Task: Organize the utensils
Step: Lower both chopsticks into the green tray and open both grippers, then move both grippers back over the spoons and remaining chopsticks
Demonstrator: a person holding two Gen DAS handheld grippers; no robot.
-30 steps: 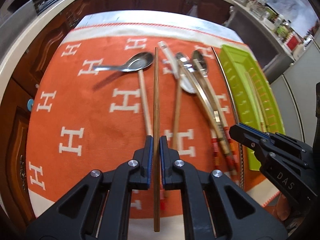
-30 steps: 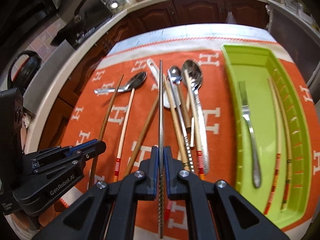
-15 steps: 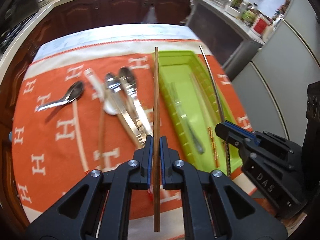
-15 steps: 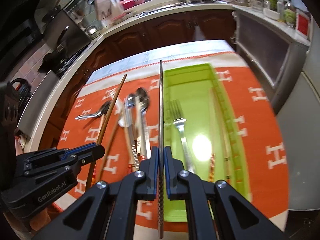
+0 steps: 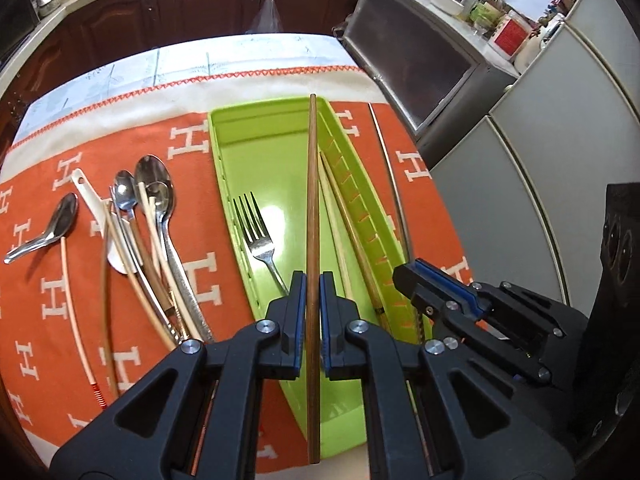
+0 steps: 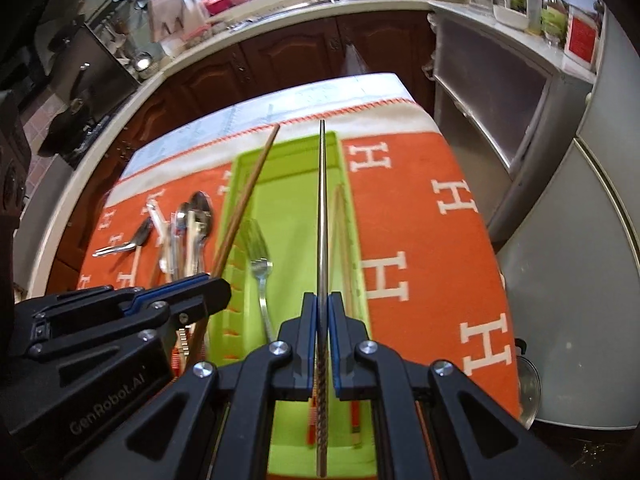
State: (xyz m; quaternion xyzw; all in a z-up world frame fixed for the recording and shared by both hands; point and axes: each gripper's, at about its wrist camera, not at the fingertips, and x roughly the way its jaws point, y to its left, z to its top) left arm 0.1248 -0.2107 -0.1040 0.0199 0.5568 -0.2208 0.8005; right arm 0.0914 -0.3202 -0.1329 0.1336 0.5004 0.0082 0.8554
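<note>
Left wrist view:
- Left gripper [image 5: 313, 280]: jaws almost fully closed, clamped on 1 dark wooden chopstick [image 5: 312, 200]. The stick runs straight ahead between the blue pads, its far tip over the tray's far end, its near end sticking out below the fingers.
- Green tray [image 5: 256, 136]: long plastic tray lying lengthwise on the orange cloth [image 5: 60, 288] with white H marks. It holds 1 metal fork [image 5: 258, 236] and 2 pale chopsticks [image 5: 348, 216] along its slotted right wall.
- Right gripper [image 5: 416, 280]: seen from the side at lower right, closed on a thin metal chopstick [image 5: 394, 192] that arcs above the tray's right rim.
- Loose utensils on the cloth left of the tray: a heap of about 3 steel spoons [image 5: 154, 184], a white spoon and several chopsticks crossing each other; 1 short steel soup spoon [image 5: 48, 232] apart at far left; 1 pale chopstick with a red-banded end [image 5: 78, 320] below it.

Right wrist view:
- Right gripper [image 6: 323, 312]: jaws nearly shut, pinching the metal chopstick [image 6: 323, 208], smooth forward, spiral-ridged behind the pads. It points along the tray, above its right half.
- Green tray [image 6: 240, 168]: fork [image 6: 258, 256] inside, pale chopsticks [image 6: 344, 240] by the right wall.
- Left gripper [image 6: 216, 284]: at lower left, closed on the wooden chopstick [image 6: 250, 196], which slants up across the tray's left rim.
- Spoon heap [image 6: 192, 232] on the cloth left of the tray, blurred.
</note>
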